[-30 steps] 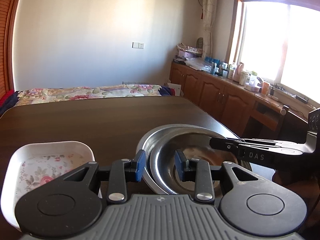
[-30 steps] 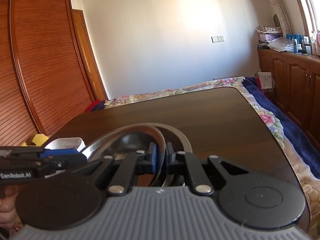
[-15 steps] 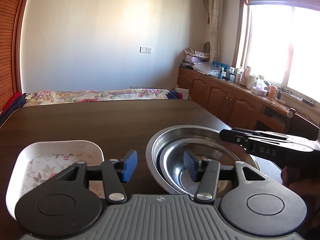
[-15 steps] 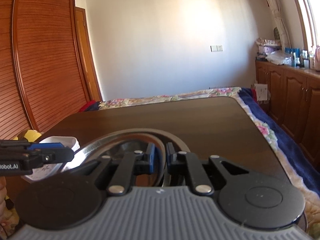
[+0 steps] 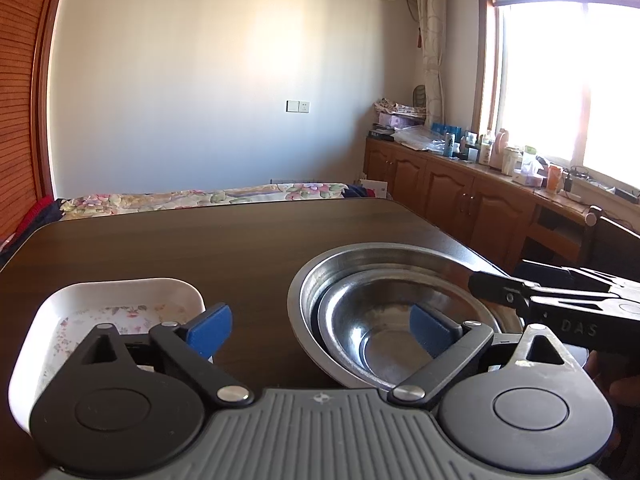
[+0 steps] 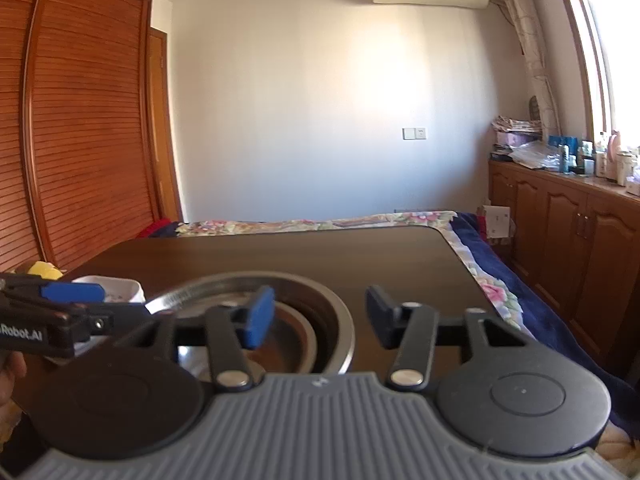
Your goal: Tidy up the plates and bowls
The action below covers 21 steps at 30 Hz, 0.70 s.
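Observation:
Two steel bowls sit nested on the dark table point(image 5: 200, 248), the small bowl point(image 5: 372, 320) inside the large bowl point(image 5: 304, 280). My left gripper point(image 5: 320, 332) straddles the large bowl's left rim with its jaws opening; the blue pads point(image 5: 210, 328) stand clear of the metal. Opposite it, my right gripper point(image 6: 320, 314) straddles the right rim of the large bowl point(image 6: 280, 278), jaws opening, pads off it. The small bowl point(image 6: 296, 332) shows inside. A white floral dish point(image 5: 120, 292) lies left of the bowls. Each view shows the other gripper: right gripper point(image 5: 496, 276), left gripper point(image 6: 100, 306).
A bed with a floral cover point(image 5: 200, 198) lies beyond the table's far edge. Wooden cabinets point(image 5: 460, 200) with bottles run under the window on the right. A slatted wardrobe point(image 6: 80, 140) stands left. A yellow object point(image 6: 40, 270) lies past the white dish point(image 6: 116, 286).
Both grippers have opened: the right one, shut on the bowl's rim before, has let go, and the left jaws have spread wide. The views have tipped up slightly.

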### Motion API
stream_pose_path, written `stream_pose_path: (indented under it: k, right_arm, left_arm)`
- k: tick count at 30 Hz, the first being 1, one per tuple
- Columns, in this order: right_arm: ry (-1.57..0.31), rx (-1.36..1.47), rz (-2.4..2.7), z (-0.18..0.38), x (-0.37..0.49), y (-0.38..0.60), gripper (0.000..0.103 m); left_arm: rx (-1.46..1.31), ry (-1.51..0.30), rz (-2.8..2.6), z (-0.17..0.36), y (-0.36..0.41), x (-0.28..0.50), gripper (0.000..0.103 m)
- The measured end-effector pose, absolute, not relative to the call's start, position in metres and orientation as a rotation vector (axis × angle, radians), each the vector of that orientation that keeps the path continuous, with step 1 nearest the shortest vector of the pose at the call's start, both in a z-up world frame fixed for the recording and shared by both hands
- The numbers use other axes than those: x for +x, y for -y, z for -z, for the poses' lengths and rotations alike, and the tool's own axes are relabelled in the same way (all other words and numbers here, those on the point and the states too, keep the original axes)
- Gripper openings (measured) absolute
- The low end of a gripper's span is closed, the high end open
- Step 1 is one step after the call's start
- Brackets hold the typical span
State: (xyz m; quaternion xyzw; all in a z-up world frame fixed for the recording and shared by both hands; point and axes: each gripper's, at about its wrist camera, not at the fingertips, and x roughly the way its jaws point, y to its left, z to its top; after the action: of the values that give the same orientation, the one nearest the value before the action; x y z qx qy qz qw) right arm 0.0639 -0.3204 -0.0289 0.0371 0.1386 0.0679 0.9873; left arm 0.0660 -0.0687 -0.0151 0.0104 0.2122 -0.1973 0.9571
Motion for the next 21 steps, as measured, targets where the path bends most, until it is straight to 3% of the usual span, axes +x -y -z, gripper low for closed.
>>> stream_pose_path:
  k: [9, 15, 21]
  right_arm:
    - [-0.287, 0.106, -0.121, 0.04, 0.061, 0.325, 0.096]
    - [-0.288, 0.12, -0.114, 0.046, 0.061, 0.325, 0.103]
    - [-0.276, 0.155, -0.129, 0.052, 0.059, 0.327, 0.103]
  left_arm:
    - [0.03, -0.426, 0.408, 0.024, 0.072, 0.066, 0.098]
    - [0.026, -0.446, 0.415, 0.03, 0.075, 0.067, 0.098]
    - [0.007, -0.456, 0.43, 0.032, 0.074, 0.067, 0.096]
